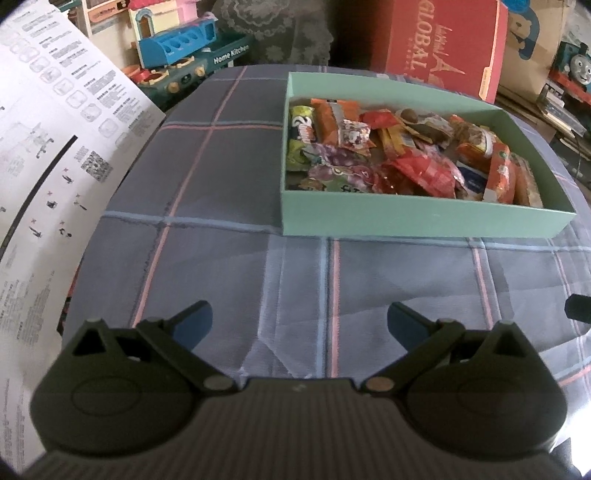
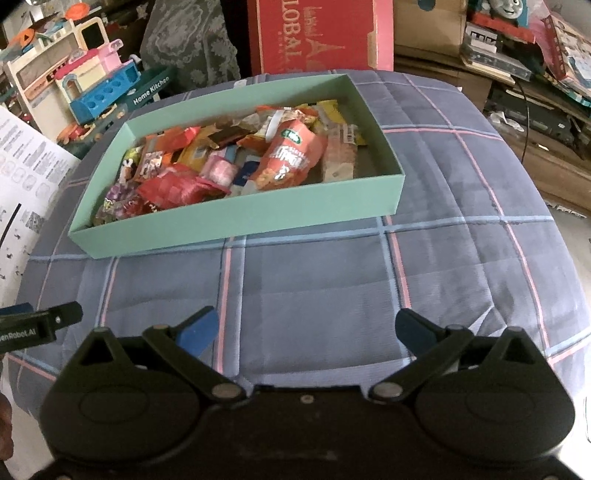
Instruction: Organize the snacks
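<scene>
A shallow mint-green box (image 1: 424, 219) (image 2: 236, 221) sits on the plaid blue cloth (image 1: 229, 236) (image 2: 314, 280). It holds several snack packets, among them a red foil bag (image 1: 428, 171) (image 2: 173, 186) and an orange snack bag (image 2: 291, 155) (image 1: 500, 173). My left gripper (image 1: 300, 321) is open and empty, low over the cloth in front of the box. My right gripper (image 2: 306, 328) is open and empty, also in front of the box. The tip of the left gripper (image 2: 40, 321) shows at the left edge of the right wrist view.
A large printed instruction sheet (image 1: 48, 155) (image 2: 22, 173) lies at the left. A toy kitchen set (image 1: 184, 48) (image 2: 96, 88), a red carton (image 1: 439, 40) (image 2: 317, 33) and a toy train (image 1: 576, 66) stand behind the cloth-covered surface. Clutter fills the right side.
</scene>
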Demonstrator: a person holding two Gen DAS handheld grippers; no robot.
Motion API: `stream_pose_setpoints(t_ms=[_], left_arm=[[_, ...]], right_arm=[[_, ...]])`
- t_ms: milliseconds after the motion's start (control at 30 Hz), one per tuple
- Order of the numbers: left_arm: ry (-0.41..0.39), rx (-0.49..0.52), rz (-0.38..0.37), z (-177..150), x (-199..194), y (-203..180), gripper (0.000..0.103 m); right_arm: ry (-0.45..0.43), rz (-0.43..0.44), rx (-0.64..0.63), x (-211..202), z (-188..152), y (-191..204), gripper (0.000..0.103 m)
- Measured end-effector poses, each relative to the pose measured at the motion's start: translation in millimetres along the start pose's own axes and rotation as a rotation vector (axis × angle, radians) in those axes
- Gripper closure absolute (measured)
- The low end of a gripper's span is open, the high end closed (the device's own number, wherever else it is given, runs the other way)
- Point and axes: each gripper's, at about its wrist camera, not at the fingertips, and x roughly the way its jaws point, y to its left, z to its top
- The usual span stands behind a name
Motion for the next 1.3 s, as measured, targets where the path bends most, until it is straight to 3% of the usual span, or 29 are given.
stream_pose_setpoints(t_ms=[1300], left_arm=[[-0.039, 0.032, -0.014, 8, -11, -4, 0.000]], right_arm=[[0.001, -0.004, -0.009, -1, 11, 3, 0.000]])
